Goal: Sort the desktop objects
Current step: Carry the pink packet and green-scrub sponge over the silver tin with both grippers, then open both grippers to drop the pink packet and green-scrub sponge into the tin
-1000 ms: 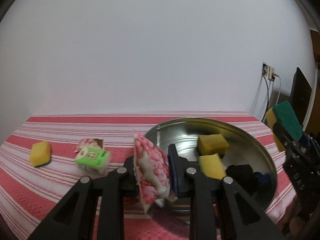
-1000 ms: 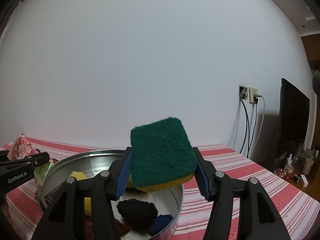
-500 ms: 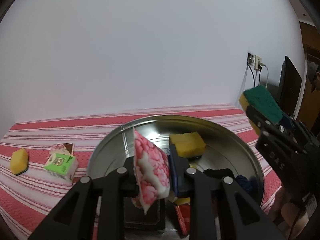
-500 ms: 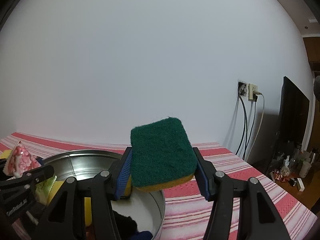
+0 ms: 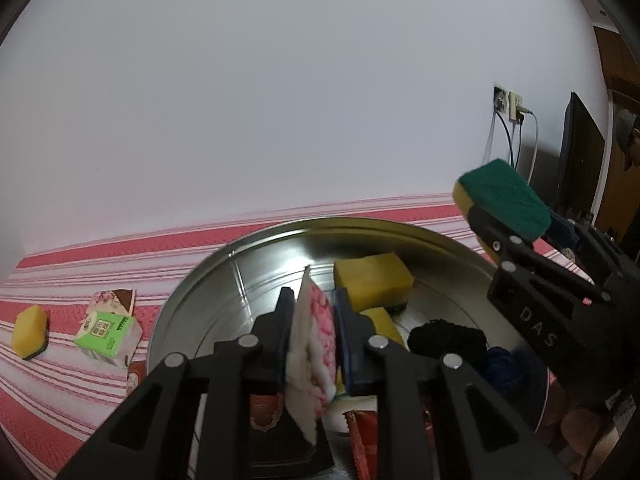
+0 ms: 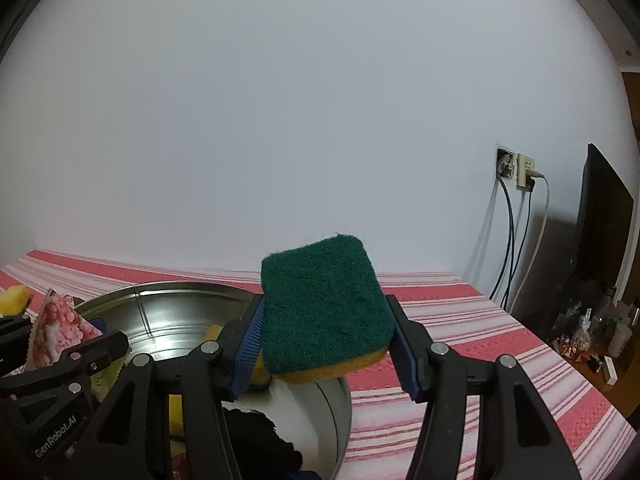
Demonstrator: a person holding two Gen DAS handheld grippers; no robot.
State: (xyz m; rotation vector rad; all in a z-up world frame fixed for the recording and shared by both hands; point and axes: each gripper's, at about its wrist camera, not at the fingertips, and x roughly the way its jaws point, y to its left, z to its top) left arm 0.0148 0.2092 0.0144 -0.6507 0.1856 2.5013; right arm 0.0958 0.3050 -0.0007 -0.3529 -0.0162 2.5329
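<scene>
My left gripper (image 5: 314, 320) is shut on a pink-and-white patterned packet (image 5: 314, 344) and holds it over the round metal basin (image 5: 240, 272). My right gripper (image 6: 326, 332) is shut on a green-and-yellow sponge (image 6: 324, 308) above the basin's right rim (image 6: 160, 286). The sponge (image 5: 502, 202) also shows at the right of the left wrist view, and the packet (image 6: 56, 330) at the left of the right wrist view. Inside the basin lie two yellow sponges (image 5: 372, 282), a black cloth (image 5: 444, 336), a blue cloth (image 5: 500, 366) and dark and red packets.
On the red-striped tablecloth (image 5: 80, 400) left of the basin lie a yellow sponge (image 5: 30, 332), a green-and-white carton (image 5: 108, 332) and a small pink-brown packet (image 5: 114, 300). A wall socket with cables (image 6: 516, 172) and a dark screen (image 6: 600, 216) stand at the right.
My left gripper moved right and forward with the packet, so it now hangs over the basin. My right gripper with the sponge shifted over the basin's right rim.
</scene>
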